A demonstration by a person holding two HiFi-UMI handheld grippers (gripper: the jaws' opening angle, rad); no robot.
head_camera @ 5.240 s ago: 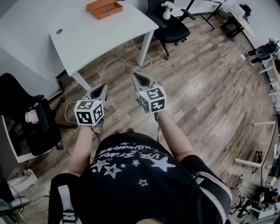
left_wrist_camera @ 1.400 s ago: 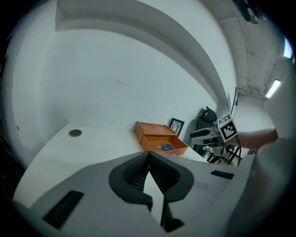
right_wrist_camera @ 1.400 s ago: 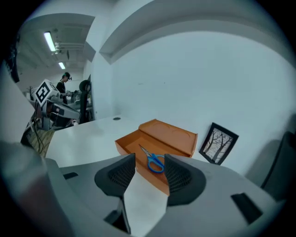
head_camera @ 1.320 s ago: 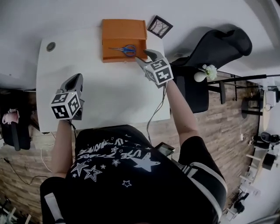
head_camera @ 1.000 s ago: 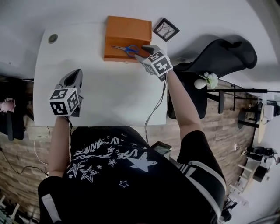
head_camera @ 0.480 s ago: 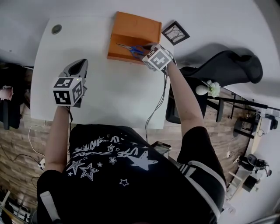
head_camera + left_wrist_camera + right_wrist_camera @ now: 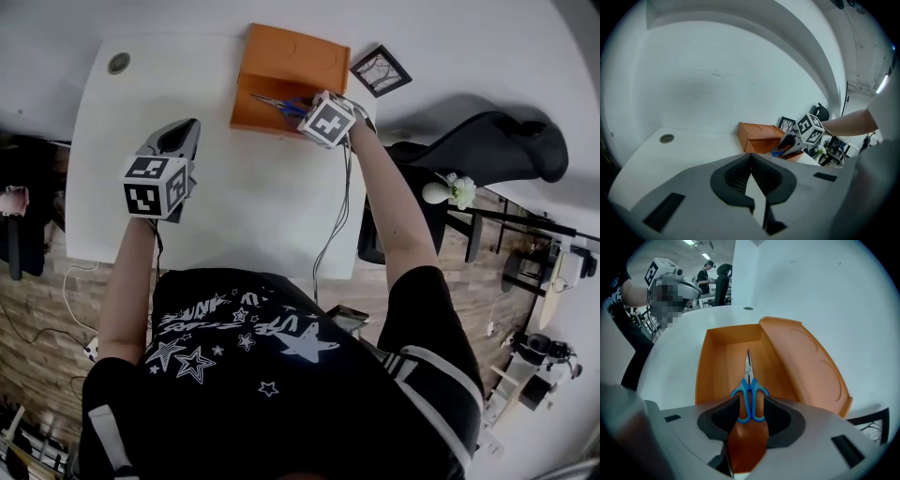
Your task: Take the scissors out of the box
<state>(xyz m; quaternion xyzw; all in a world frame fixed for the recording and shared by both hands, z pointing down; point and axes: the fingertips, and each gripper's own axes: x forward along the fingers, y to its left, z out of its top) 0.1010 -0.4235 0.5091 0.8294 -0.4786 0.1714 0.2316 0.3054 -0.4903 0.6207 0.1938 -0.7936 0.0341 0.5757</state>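
Observation:
An open orange box (image 7: 291,66) stands at the far edge of the white table (image 7: 244,206), its lid (image 7: 806,362) leaning back. Blue-handled scissors (image 7: 750,397) lie on the box floor, blades pointing away from my right gripper (image 7: 751,403). That gripper points steeply down into the box, and its jaws are closing with the scissors' handles between the pads; I see no firm press. In the head view its marker cube (image 7: 326,119) hides the handles. My left gripper (image 7: 181,136) hovers over the table left of the box, fingertips together, holding nothing.
A framed picture (image 7: 380,70) lies right of the box. A round cable grommet (image 7: 118,63) sits at the table's far left corner. A cable (image 7: 333,216) trails from the right gripper over the table's near edge. A black chair (image 7: 487,159) and a flower vase (image 7: 448,190) stand to the right.
My right gripper has tipped down and sunk into the box until the scissors' handles lie between its jaws. The left gripper has drifted forward over the table.

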